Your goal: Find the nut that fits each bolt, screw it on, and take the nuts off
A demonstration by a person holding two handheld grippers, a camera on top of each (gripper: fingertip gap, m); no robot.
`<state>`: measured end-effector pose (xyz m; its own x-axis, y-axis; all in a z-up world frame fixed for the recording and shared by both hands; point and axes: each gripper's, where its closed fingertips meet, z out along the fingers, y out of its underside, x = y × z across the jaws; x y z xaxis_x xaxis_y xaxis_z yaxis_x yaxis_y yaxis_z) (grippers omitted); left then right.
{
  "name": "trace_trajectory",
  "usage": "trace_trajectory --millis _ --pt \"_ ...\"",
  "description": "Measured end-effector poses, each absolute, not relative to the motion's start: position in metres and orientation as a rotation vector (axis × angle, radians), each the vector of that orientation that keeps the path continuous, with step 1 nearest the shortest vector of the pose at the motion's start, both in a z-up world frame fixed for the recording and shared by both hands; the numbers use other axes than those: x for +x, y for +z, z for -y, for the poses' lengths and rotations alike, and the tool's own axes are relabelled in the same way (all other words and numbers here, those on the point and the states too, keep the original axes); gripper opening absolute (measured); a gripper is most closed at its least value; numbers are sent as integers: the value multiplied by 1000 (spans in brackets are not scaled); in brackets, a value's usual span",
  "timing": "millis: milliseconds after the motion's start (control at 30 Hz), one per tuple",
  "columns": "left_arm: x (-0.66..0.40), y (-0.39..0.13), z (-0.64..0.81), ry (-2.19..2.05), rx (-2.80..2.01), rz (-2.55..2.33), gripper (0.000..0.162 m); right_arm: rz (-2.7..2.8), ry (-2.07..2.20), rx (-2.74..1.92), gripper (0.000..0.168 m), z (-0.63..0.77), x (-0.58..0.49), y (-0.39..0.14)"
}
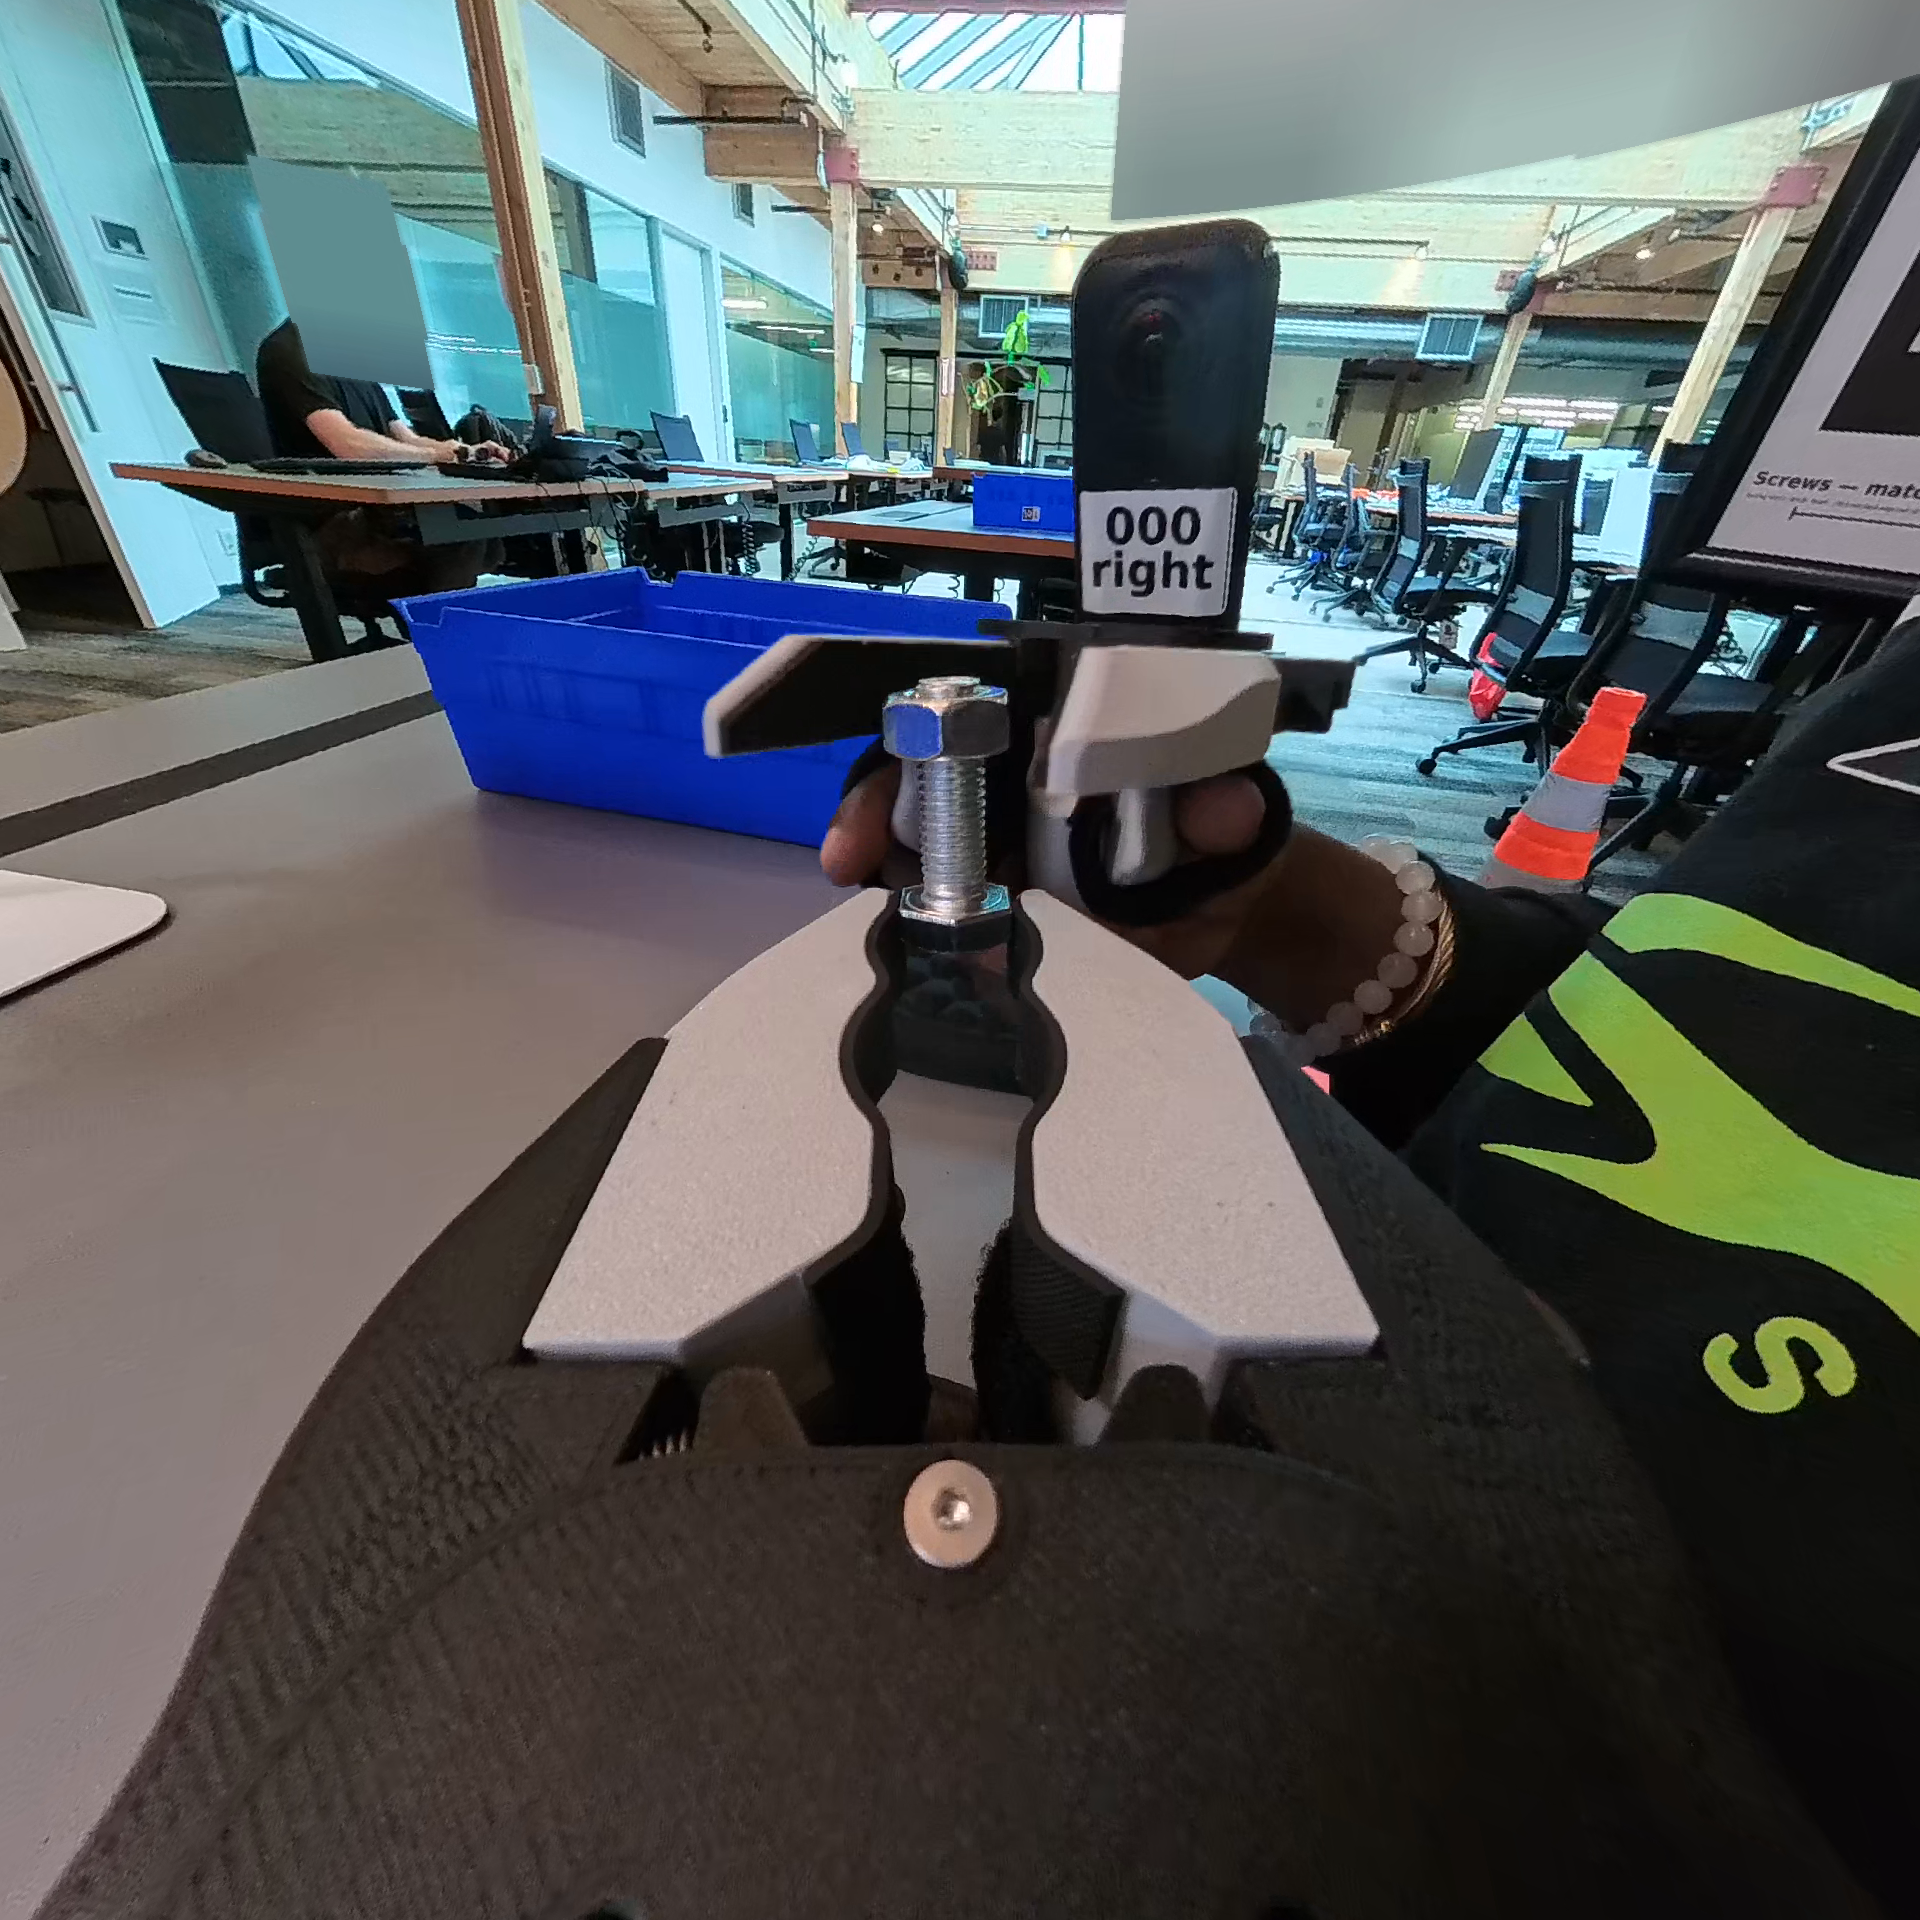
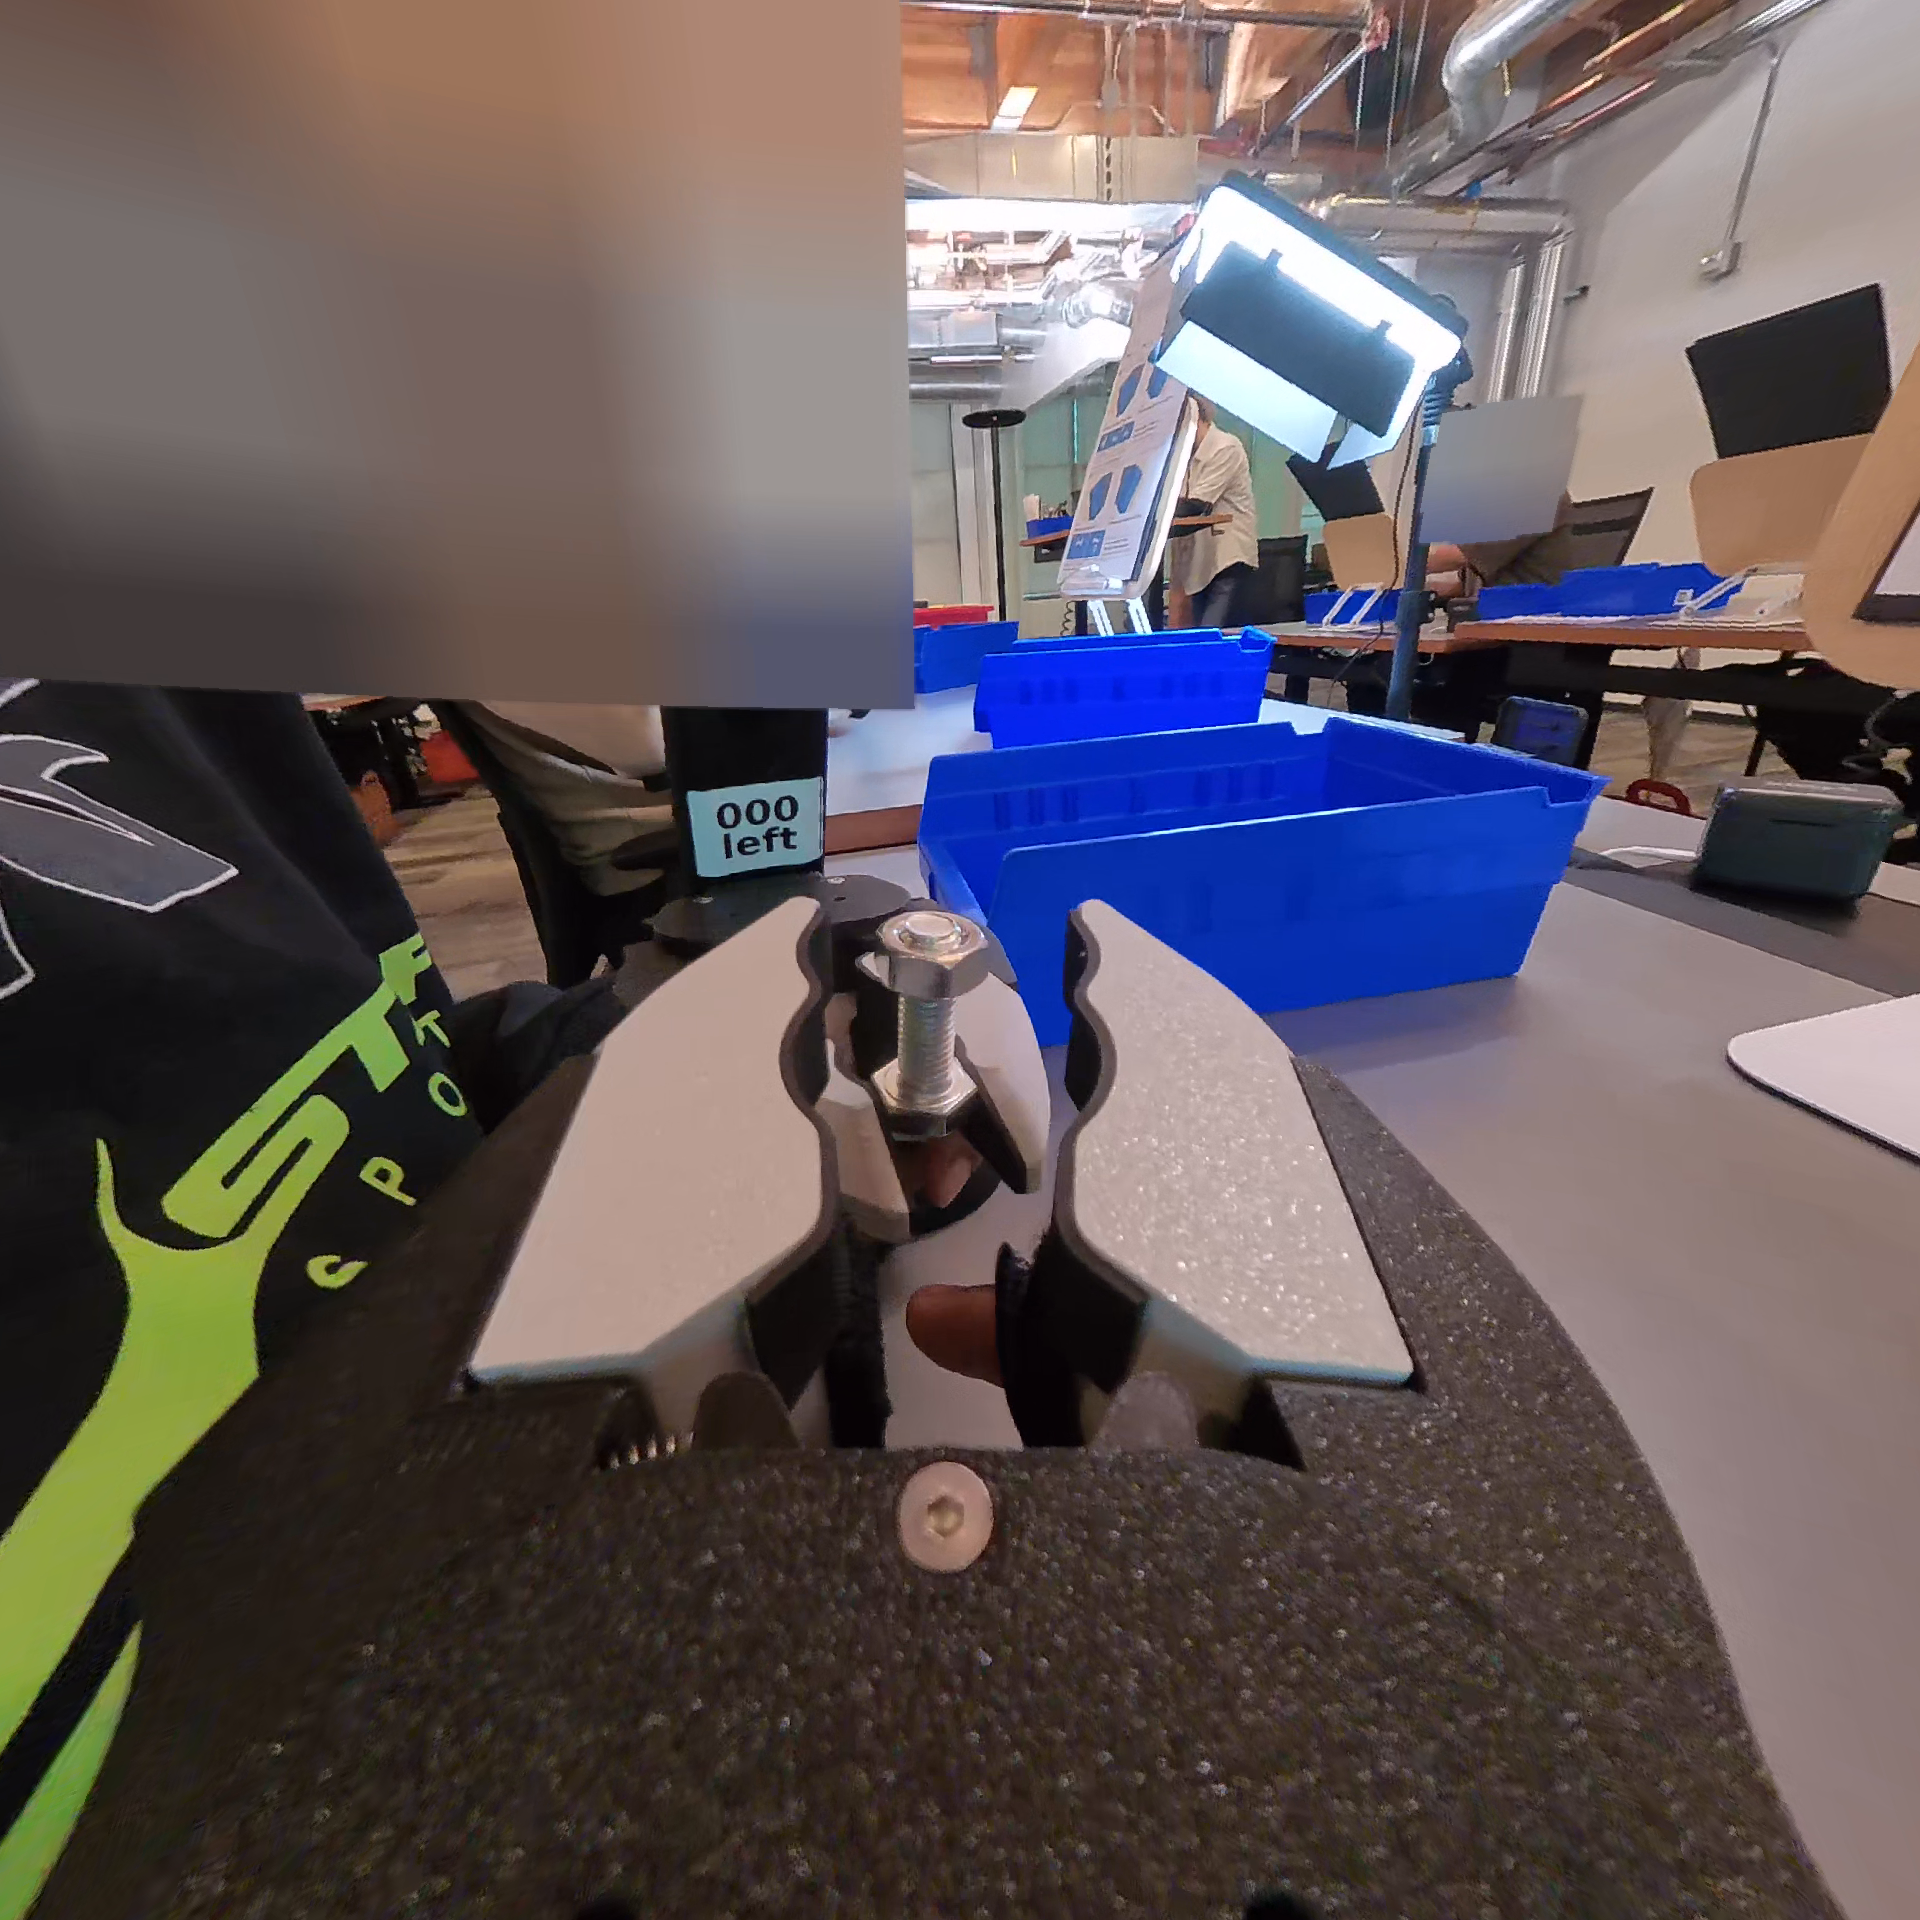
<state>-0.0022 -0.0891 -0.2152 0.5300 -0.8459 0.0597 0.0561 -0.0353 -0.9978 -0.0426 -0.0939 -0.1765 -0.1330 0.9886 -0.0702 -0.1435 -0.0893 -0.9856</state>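
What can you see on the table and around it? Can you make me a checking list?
Surface: grey table, smooth.
Job's things: bolt upright, nut at its top end; blue bin behind.
Clutter: white flat pad at the table edge; dark case beside the bin.
Grippers: left gripper shut on the bolt's lower end; right gripper open, jaws either side of the nut.
Cables: nothing seen on the table.
Surroundings: office desks and chairs, orange cone, light panel.
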Motion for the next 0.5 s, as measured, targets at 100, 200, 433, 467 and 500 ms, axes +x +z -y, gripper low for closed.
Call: trace_trajectory --millis 100,200,433,467,500 --pt "-2 -215 90 -843 -1424 -737 18 1142 1411 -1100 37 90 -39 -178" --pt "-3 -214 89 -847 -1424 -728 18 1135 1398 -1102 36 86 -29 -177" --pt "-3 -214 89 -852 -1422 -724 18 1070 1370 -1112 17 71 -9 -176" --pt "-3 -214 89 -851 -1422 -725 18 1069 1377 -1109 17 72 -8 -175" --pt "-3 -214 89 -851 -1422 -725 18 1072 1382 -1107 19 73 -8 -175"
